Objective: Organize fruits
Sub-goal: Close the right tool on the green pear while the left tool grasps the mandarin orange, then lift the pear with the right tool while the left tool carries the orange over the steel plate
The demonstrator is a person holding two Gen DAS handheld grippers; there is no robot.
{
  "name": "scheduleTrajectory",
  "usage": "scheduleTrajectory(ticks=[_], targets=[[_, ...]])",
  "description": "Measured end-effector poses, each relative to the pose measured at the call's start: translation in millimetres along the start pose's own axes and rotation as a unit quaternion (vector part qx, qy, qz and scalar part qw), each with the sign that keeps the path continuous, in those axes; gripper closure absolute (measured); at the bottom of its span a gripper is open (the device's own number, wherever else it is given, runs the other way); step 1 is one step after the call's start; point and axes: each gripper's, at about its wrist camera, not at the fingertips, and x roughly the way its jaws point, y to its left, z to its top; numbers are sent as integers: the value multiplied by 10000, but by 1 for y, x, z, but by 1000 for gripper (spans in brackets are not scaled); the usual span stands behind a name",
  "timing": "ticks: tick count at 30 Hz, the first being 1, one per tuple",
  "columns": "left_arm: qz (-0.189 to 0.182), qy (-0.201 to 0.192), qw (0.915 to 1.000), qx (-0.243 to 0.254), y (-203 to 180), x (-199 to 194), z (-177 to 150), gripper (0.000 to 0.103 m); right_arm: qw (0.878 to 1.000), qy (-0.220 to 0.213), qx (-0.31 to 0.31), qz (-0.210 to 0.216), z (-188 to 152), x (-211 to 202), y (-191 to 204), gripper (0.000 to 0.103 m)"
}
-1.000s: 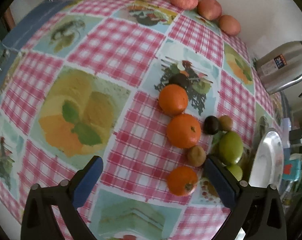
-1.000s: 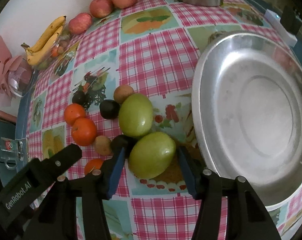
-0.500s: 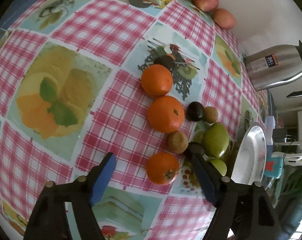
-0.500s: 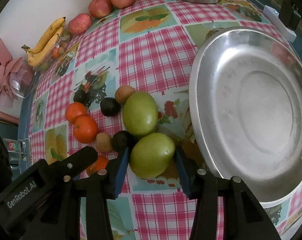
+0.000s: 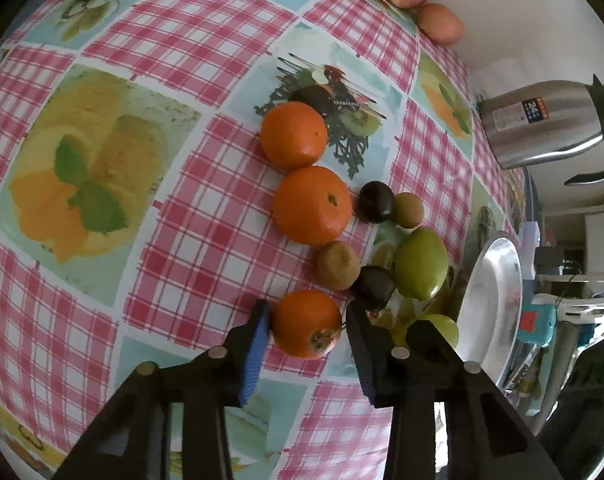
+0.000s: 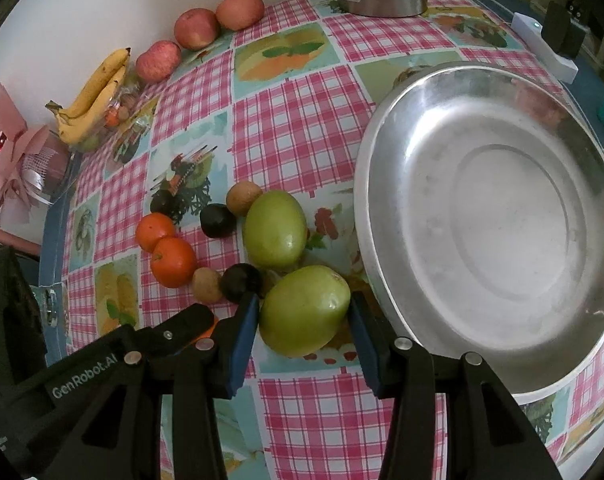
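Left hand-held gripper (image 5: 306, 320): jaws closing around an orange (image 5: 306, 323) lying on the checked counter (image 5: 182, 208). Right hand-held gripper (image 6: 303, 314): clamped on a green fruit (image 6: 303, 310), just beside the steel bowl (image 6: 381, 128). Second green fruit (image 6: 275, 229) close behind.

steel kettle (image 5: 541, 132) upright at table edge | pink bouquet (image 6: 10, 160) far left

The left gripper (image 5: 306, 312) points steeply down at the nearest orange (image 5: 305, 323), its jaws closing with the blue pads at the fruit's two sides. The right gripper (image 6: 303, 312), just beside it, also points steeply down, both pads pressed against the green fruit (image 6: 304, 309).
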Motion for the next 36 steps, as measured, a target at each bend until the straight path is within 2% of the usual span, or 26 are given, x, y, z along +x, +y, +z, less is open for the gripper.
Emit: scheduleTrajectory(ticks=[8,22,31,36], targets=[[-18,-213,9998,32,-6,-6,3,64,10000,-23,44,75,-1,-2,0,55],[-213,-671,9975,103,-9,-37,8,64,9991,-379,41,199,2,-25,2,56],[-196,-835,9956,389,-30,-38,7,64,9987,-446,165,191,3,-29,-8,56],[-187,-914,9925,790,-51,-39,-1,64,9971,-629,420,-113,6,-39,-29,56]])
